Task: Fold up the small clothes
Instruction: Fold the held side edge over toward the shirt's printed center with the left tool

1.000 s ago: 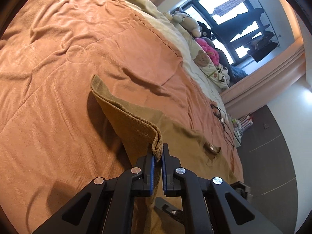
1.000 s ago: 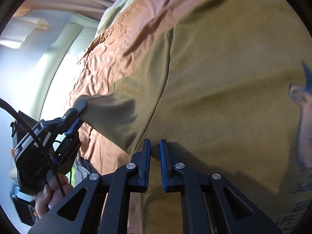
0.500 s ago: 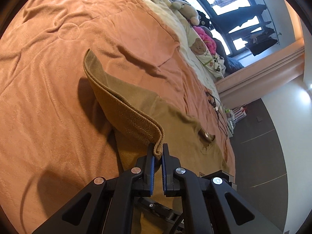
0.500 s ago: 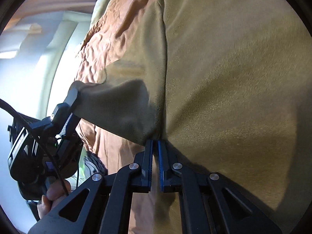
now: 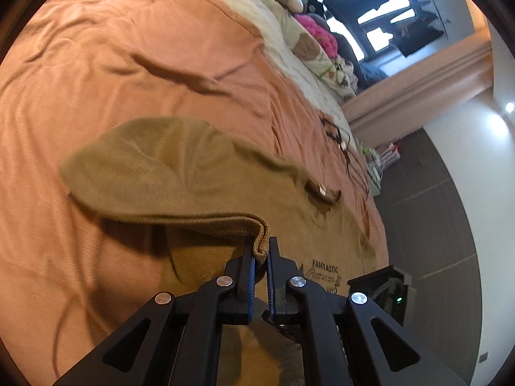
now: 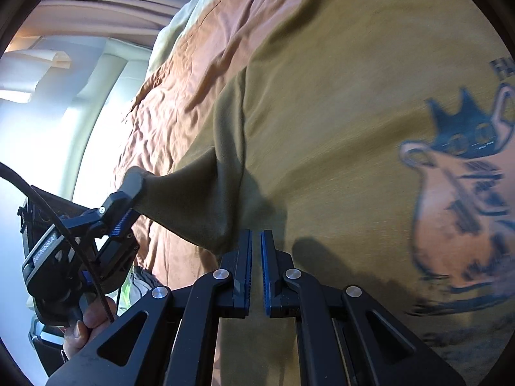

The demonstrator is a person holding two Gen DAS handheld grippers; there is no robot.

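Mostly flat tan shirt [image 6: 338,103], sleeve lifted

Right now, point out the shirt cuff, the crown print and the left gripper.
cuff [image 5: 260,244], left wrist view, on the ribbed edge pinched between the pads.
crown print [image 6: 463,125], right wrist view, on the blue crown's middle.
left gripper [image 6: 124,209], right wrist view, at its fingertips, clamping the sleeve end.

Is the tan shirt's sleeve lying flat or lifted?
Lifted: the left hand-held gripper pinches the sleeve cuff, holding it off the shirt body.
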